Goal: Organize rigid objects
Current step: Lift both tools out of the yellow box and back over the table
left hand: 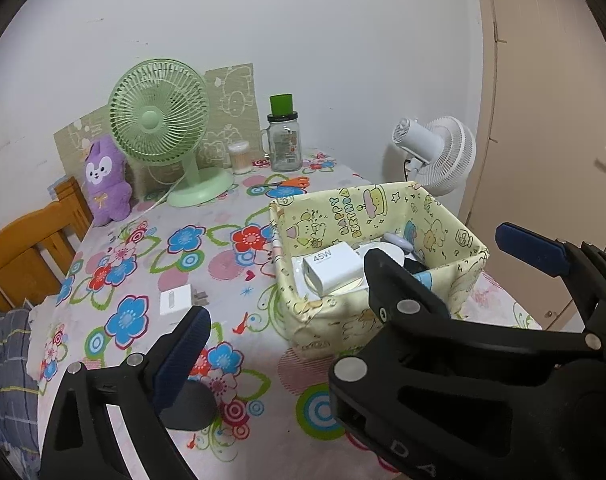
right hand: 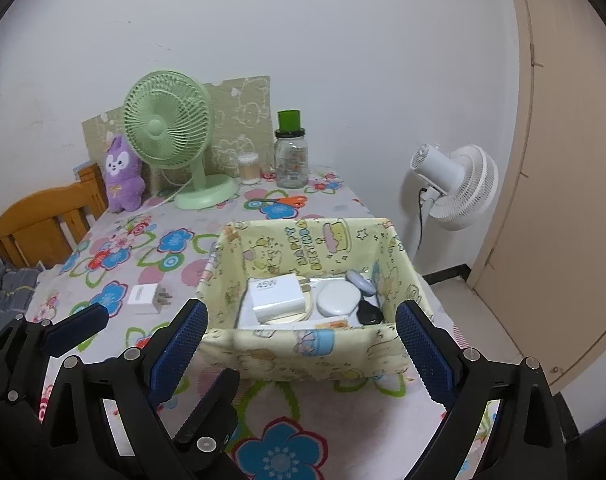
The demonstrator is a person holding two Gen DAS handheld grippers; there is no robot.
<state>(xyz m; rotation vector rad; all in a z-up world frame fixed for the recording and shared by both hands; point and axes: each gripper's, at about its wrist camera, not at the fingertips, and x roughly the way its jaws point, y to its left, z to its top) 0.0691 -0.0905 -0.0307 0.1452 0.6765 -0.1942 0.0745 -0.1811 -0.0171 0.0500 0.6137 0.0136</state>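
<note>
Both spread, empty: the right hand-held gripper (right hand: 299,344) faces the filled box (right hand: 303,354); beyond the left hand-held gripper (left hand: 281,330), one white charger (left hand: 177,299) awaits on the surface (left hand: 223,264).

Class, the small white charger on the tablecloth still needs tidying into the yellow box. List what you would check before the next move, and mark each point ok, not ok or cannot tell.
1. Right gripper open and empty: ok.
2. Left gripper open and empty: ok.
3. Small charger lies free on the tablecloth, nothing on it: ok.
4. Charger already in the yellow box: not ok.
5. Room left in the box: cannot tell.
</note>
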